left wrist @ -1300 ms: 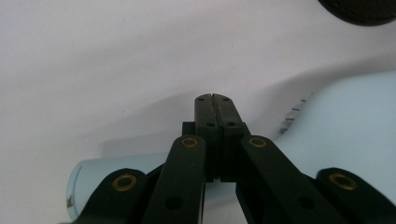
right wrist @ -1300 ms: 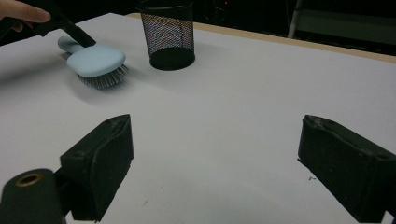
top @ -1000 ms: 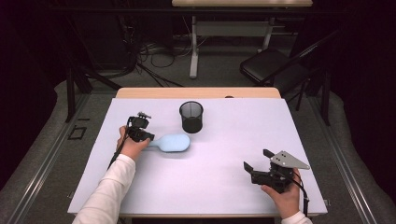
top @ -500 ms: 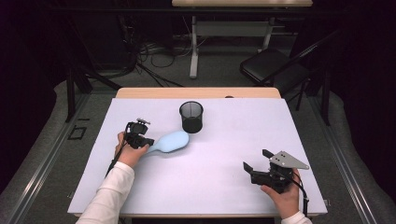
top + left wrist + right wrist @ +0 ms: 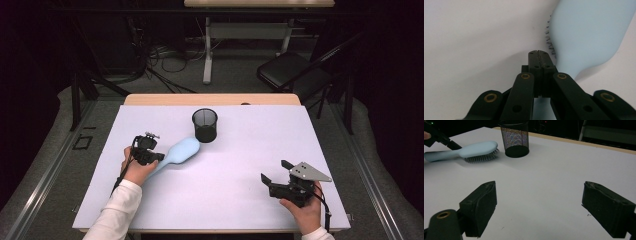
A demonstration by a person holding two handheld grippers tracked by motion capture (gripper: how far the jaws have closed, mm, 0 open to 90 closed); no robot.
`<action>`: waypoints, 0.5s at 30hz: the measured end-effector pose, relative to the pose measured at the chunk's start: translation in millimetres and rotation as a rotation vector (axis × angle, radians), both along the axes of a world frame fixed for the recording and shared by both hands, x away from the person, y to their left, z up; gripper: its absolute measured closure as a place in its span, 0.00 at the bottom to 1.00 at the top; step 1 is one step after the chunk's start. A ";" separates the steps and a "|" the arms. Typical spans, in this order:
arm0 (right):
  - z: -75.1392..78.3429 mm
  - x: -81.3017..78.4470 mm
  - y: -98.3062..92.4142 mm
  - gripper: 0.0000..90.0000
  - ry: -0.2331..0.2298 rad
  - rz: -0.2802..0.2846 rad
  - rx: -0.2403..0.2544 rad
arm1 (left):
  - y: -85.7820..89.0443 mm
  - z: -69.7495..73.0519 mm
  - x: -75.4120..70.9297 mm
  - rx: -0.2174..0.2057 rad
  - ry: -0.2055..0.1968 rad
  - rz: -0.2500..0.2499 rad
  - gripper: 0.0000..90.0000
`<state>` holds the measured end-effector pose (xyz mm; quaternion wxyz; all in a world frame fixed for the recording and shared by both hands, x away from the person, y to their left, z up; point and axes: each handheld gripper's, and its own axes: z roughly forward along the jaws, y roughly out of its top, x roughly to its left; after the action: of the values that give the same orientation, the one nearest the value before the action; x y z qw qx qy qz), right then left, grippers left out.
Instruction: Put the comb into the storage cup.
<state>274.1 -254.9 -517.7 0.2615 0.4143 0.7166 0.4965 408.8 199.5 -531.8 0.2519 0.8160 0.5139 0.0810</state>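
left gripper (image 5: 539, 53): jaws pressed together, nothing between the pads, tips against the handle side of the pale blue plastic hairbrush (image 5: 179, 152), whose bristled head lies just beyond them | black wire-mesh cup (image 5: 205, 125): just past the brush head | right gripper (image 5: 539, 207): jaws wide apart, empty, over the white tabletop (image 5: 240, 170), brush well apart

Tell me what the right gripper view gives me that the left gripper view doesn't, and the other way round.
Right gripper view: the black mesh cup standing upright just beyond the pale blue hairbrush, the hairbrush end to end with its bristles down, and the right tool open over bare table. Left gripper view: the left tool close up, jaws shut against each other with nothing between their tips, beside the hairbrush's neck. Shared: the hairbrush and the white table.
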 end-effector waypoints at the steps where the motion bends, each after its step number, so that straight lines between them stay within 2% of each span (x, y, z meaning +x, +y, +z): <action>1: -0.1 0.1 -0.2 0.14 0.001 0.001 0.000 | 0.0 -0.2 -0.9 -0.001 -0.002 0.001 1.00; 15: 0.7 -0.6 -0.4 0.14 -0.004 0.002 -0.001 | -0.3 -0.8 -12.9 -0.005 0.003 -0.014 1.00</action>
<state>273.5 -255.3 -517.0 0.2625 0.4124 0.7167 0.4974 395.9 199.2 -532.6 0.2535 0.8190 0.5090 0.0768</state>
